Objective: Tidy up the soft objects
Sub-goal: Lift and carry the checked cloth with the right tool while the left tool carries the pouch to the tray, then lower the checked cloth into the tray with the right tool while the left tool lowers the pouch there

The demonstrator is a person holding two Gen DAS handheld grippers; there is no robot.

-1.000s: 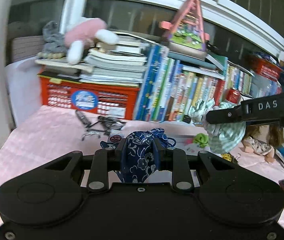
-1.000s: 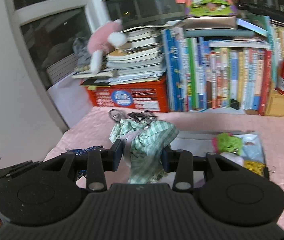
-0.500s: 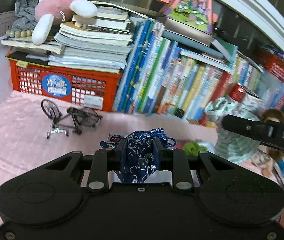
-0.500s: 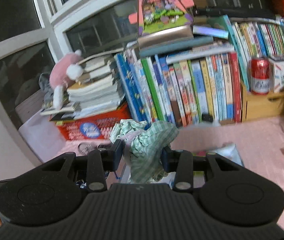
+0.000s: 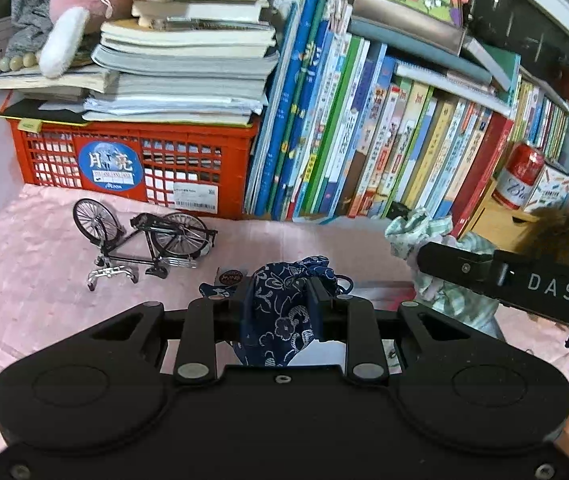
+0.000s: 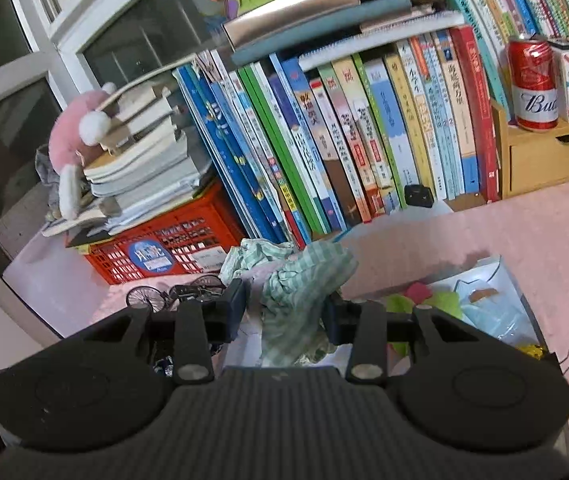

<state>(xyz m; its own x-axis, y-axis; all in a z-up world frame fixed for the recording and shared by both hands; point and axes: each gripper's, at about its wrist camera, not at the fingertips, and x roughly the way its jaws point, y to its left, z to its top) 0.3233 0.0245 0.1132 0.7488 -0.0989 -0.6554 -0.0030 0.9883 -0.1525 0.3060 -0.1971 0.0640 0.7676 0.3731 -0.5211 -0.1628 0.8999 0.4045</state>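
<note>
Between my L gripper (image 5: 278, 300) fingers I'm pinching the navy floral cloth (image 5: 280, 316), lifted over the pink table cover (image 5: 24, 264). R gripper (image 6: 284, 308) is clamping the green checked cloth (image 6: 304, 280) w/ toy bike (image 5: 144, 240) far left.

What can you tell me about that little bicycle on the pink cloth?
The miniature bicycle is a small black model that looks like metal, with two thin spoked wheels, a frame, and shiny silver handlebars. It lies tipped over on the pink tablecloth, handlebars toward the camera, just in front of the red plastic crate. Nothing grips it; only the cloth touches it. In the right wrist view its wheels peek out behind the gripper, partly hidden.
</note>
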